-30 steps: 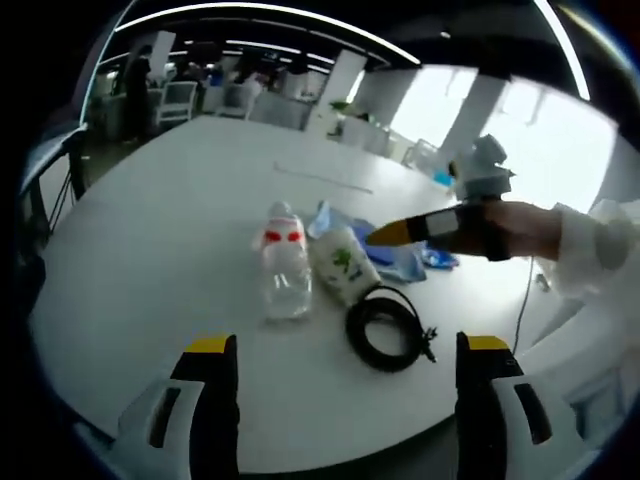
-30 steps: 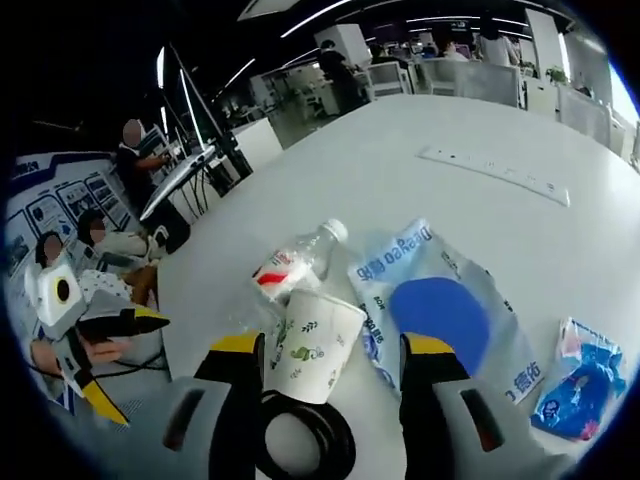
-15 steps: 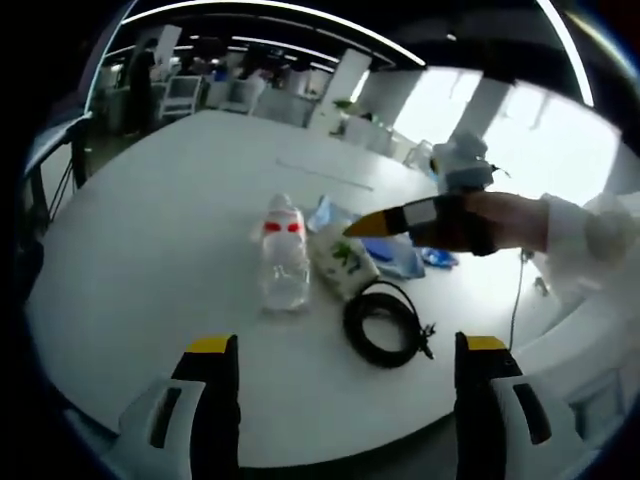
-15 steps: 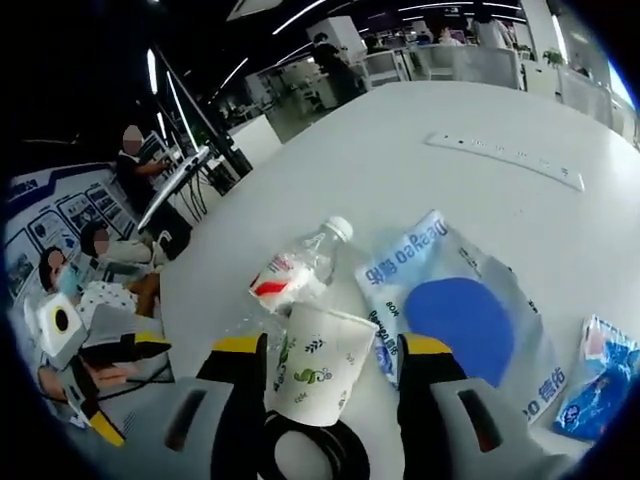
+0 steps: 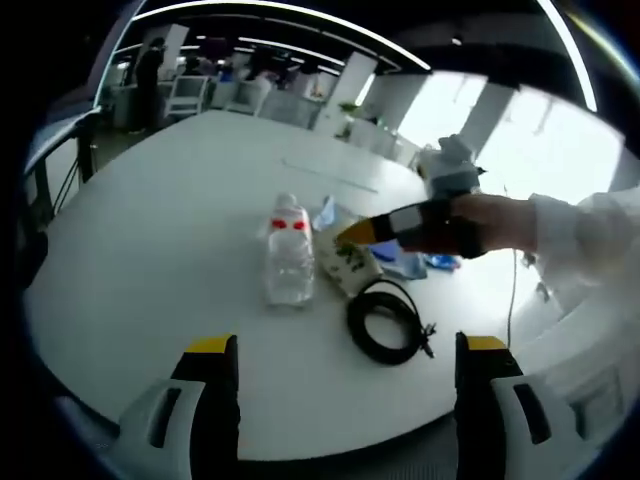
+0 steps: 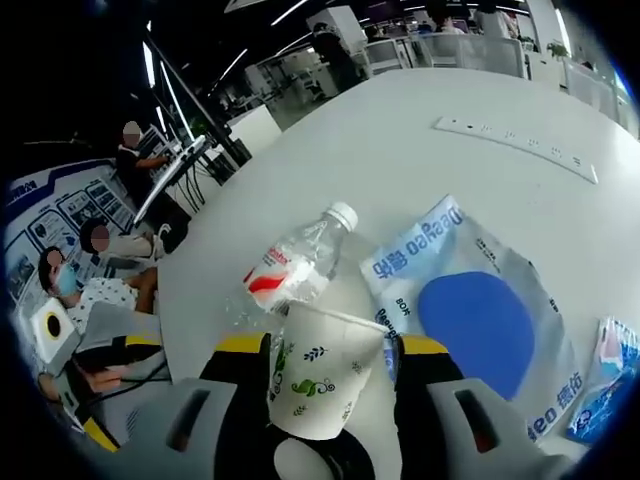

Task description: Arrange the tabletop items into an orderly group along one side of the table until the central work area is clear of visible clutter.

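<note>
On the white round table (image 5: 150, 250) a clear water bottle (image 5: 290, 258) with a red label lies on its side. A paper cup (image 5: 348, 262) with green leaf prints lies beside it, and a coiled black cable (image 5: 388, 322) rests nearer me. My left gripper (image 5: 347, 345) hangs open over the near table edge, holding nothing. My right gripper (image 5: 352, 232), held by a hand, reaches in over the cup. In the right gripper view the cup (image 6: 320, 385) sits between the open jaws of my right gripper (image 6: 328, 345), with the bottle (image 6: 300, 265) just beyond.
A blue and white plastic bag (image 6: 480, 310) lies flat right of the cup, with a small blue packet (image 6: 605, 385) farther right. A white power strip (image 6: 515, 150) sits far across the table. People sit at desks (image 6: 100, 240) past the table's left edge.
My right gripper has moved forward, so the cup now sits deeper between its jaws. The left gripper stays open and has barely moved.
</note>
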{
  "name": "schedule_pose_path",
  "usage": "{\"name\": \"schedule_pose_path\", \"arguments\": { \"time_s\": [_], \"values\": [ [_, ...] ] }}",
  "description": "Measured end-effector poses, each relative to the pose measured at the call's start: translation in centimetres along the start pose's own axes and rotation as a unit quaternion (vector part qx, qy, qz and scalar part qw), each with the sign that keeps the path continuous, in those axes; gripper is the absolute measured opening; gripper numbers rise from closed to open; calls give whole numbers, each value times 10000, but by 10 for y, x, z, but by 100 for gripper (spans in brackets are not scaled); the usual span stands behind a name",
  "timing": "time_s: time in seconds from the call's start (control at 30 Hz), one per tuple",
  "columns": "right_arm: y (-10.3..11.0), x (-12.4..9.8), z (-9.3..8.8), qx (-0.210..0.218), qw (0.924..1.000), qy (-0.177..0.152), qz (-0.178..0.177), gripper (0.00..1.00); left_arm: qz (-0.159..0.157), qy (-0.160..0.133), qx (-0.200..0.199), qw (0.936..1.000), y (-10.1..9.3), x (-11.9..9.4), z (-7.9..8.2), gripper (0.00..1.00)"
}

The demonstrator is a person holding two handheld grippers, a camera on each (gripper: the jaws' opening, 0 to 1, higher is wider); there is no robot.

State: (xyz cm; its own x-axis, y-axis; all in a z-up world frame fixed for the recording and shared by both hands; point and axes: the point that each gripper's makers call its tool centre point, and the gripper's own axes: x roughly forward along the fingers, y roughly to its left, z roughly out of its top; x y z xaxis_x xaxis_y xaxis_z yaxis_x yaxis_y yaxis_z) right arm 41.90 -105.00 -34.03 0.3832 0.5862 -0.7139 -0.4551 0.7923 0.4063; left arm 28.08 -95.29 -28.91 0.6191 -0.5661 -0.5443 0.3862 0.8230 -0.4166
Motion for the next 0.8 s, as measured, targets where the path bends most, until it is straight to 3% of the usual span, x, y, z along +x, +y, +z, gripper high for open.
{"name": "schedule_pose_path", "arguments": {
  "time_s": [0.2, 0.57, 0.8],
  "values": [
    [1, 4, -5, 68, 10000, 50, 39, 42, 55, -14, -71, 10000, 2, -1, -1, 86],
    [-1, -4, -4, 238, 9996, -161, -22, 37, 65, -7, -114, 9999, 2, 0, -3, 86],
    [8, -18, 8, 205, 9982, -558, 85, 37, 41, -37, -106, 9999, 0, 1, 2, 86]
  ]
}}
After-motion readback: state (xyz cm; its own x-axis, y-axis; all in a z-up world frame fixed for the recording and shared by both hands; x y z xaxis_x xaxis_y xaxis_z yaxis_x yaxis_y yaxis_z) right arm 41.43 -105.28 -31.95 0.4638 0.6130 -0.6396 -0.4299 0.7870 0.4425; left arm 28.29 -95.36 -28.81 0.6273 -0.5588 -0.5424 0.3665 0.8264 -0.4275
